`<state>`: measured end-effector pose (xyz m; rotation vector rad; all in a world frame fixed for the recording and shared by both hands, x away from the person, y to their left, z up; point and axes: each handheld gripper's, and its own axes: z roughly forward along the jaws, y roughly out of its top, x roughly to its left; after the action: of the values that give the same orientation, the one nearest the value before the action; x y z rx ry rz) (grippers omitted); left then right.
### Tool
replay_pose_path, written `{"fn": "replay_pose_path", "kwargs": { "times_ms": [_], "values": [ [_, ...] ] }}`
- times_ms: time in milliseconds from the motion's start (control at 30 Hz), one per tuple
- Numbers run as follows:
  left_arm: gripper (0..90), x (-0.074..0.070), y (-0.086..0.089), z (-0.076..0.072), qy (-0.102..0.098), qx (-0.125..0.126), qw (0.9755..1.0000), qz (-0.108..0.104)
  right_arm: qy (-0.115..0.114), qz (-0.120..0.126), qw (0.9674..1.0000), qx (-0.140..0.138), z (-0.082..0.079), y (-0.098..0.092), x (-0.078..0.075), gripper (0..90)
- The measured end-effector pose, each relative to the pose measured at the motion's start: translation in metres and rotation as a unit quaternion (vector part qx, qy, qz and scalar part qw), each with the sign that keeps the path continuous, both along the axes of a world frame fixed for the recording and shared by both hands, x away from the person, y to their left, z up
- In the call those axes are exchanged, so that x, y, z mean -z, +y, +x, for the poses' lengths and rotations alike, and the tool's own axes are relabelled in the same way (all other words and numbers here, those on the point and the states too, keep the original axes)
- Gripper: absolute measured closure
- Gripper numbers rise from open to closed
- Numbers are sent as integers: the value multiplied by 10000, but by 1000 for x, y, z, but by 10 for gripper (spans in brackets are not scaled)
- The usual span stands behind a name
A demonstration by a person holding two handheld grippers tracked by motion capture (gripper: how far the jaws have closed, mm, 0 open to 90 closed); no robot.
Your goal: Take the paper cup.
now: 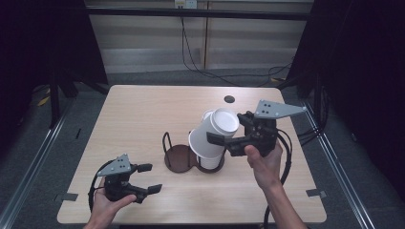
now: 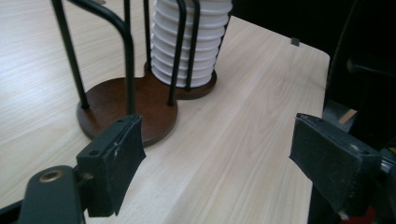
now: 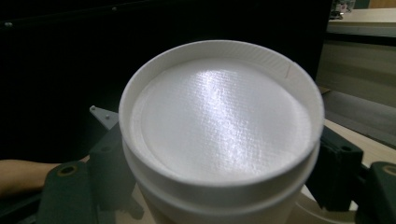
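A dark wooden cup holder (image 1: 177, 157) (image 2: 116, 105) with black wire uprights stands at mid-table. Its right ring holds a stack of white paper cups (image 1: 210, 162) (image 2: 187, 42); its left ring is empty. My right gripper (image 1: 228, 128) (image 3: 222, 163) is shut on an upturned, tilted white cup (image 1: 212, 136) (image 3: 219, 126) just above that stack. The cup's base faces the right gripper view, with a second rim nested under it. My left gripper (image 1: 152, 178) (image 2: 224, 158) rests low near the table's front left, open, with nothing between its pads, pointing at the holder.
A small round hole (image 1: 229, 99) sits near the table's far edge. Grey tape marks (image 1: 315, 192) lie at the front corners. Beyond the table are dark floor, black cables and black posts at both sides.
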<state>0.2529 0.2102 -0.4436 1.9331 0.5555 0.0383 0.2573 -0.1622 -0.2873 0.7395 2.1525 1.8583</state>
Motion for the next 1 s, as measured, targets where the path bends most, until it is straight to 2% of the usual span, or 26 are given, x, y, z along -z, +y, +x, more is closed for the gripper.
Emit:
{"fn": "replay_pose_path", "kwargs": {
  "times_ms": [200,367,533,567,633,733,867,900,967,1000],
  "values": [
    [182,-4,-6,-2,-59,132,9999,-21,52,-59,9998,-182,-3,14,13,232],
    [166,-12,-11,-2,-225,108,9996,-94,162,-108,9995,-255,-2,19,23,232],
    [166,-20,-21,-1,-401,259,9989,-42,243,-163,9990,-326,-3,24,32,232],
    [164,-23,-26,-2,-451,327,9984,-88,270,-206,9988,-362,-3,25,35,232],
    [163,-24,-28,-2,-468,334,9983,-80,280,-217,9987,-370,-3,26,36,232],
    [162,-27,-34,-1,-482,370,9980,-167,323,-238,9984,-387,-2,28,41,233],
    [159,-32,-41,2,-626,462,9966,-258,405,-258,9981,-390,0,28,48,233],
    [159,-33,-42,3,-604,422,9968,-320,423,-261,9980,-396,0,28,49,233],
    [158,-36,-44,6,-584,496,9959,-481,470,-275,9977,-404,1,29,54,233],
    [158,-38,-47,7,-593,507,9960,-439,490,-292,9975,-424,1,29,56,233]
  ]
}}
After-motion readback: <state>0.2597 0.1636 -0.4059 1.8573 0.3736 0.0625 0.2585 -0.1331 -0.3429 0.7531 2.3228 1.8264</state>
